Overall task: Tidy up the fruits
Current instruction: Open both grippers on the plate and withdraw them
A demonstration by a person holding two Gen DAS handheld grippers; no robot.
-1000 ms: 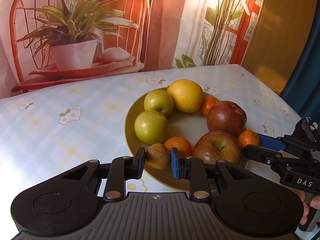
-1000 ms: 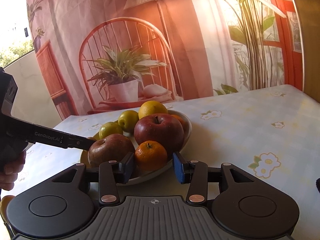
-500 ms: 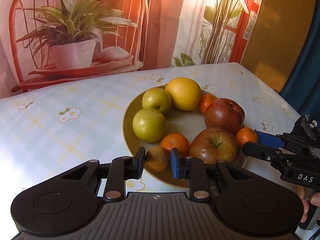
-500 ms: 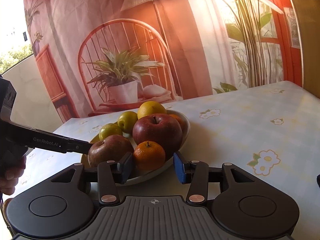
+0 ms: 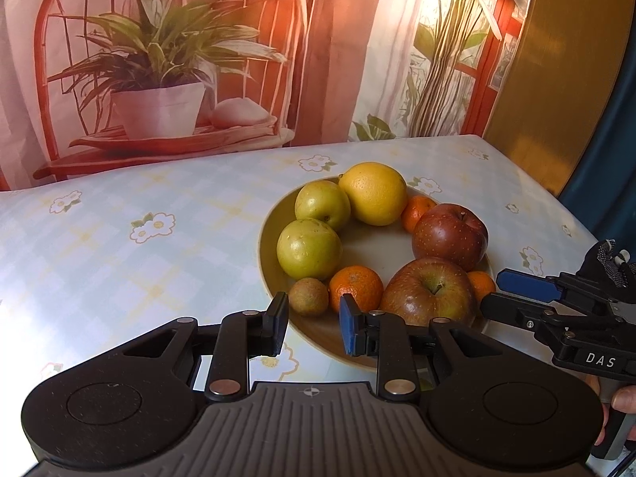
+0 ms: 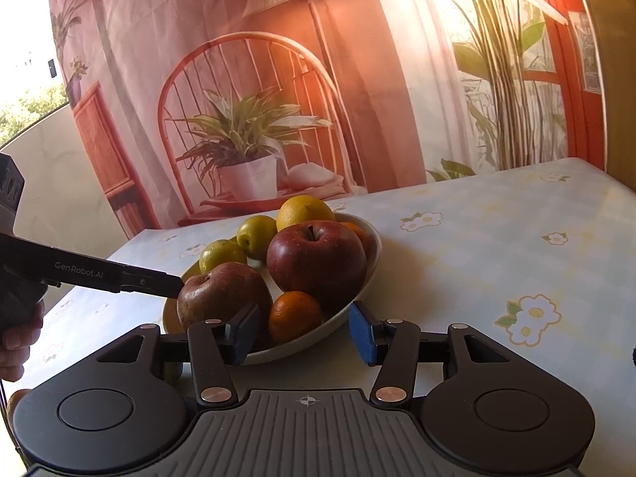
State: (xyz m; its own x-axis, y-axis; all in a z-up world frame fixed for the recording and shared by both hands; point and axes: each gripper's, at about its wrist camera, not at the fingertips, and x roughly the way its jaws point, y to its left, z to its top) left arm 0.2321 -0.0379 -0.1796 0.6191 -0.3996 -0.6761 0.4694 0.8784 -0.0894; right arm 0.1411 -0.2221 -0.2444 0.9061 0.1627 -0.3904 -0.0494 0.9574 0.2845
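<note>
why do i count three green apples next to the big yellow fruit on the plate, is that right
Not quite: the left wrist view shows two green apples next to the big yellow fruit on the plate, not three.

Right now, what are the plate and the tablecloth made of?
The plate looks like glazed ceramic: smooth, shiny, thick rimmed, though it could be plastic. The tablecloth seems to be wipe-clean vinyl, because it lies flat, gleams in the light and has printed flowers.
</note>
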